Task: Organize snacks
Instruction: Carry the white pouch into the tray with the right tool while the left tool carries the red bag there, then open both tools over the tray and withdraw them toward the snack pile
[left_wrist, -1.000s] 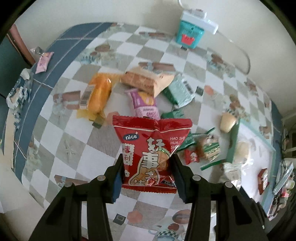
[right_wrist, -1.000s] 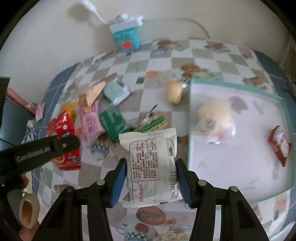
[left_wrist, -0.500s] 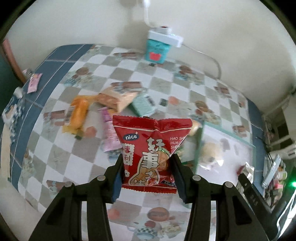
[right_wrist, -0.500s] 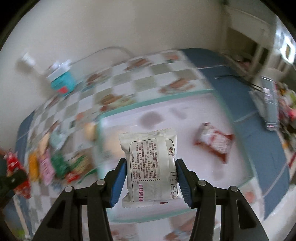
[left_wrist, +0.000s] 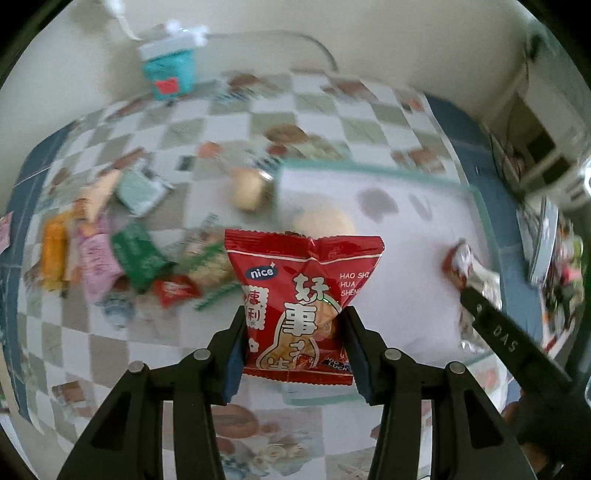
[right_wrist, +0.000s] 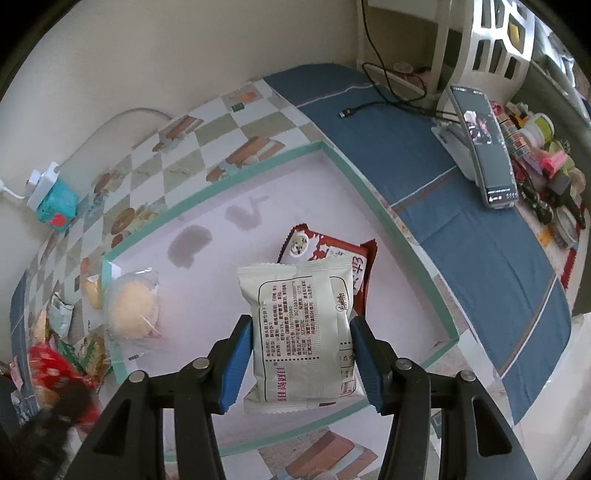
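My left gripper (left_wrist: 295, 350) is shut on a red "nice" snack packet (left_wrist: 301, 295), held above the near left edge of a white tray with a teal rim (left_wrist: 373, 173). My right gripper (right_wrist: 301, 350) is shut on a white snack packet (right_wrist: 301, 325), held over the tray (right_wrist: 406, 240), just in front of a dark red packet (right_wrist: 332, 254) lying in it. A clear-wrapped round bun (right_wrist: 133, 310) lies at the tray's left end. My right gripper also shows in the left wrist view (left_wrist: 480, 295) at the right.
A pile of loose snack packets (left_wrist: 110, 251) lies on the checkered cloth left of the tray, with a wrapped bun (left_wrist: 247, 188) near the tray corner. A teal box with a plug (left_wrist: 170, 70) stands by the wall. A phone on a stand (right_wrist: 484, 147) and clutter sit right of the tray.
Both grippers have swung right, away from the snack pile and toward the tray. The right one now holds the white packet over the tray's middle. Both grips are unchanged.
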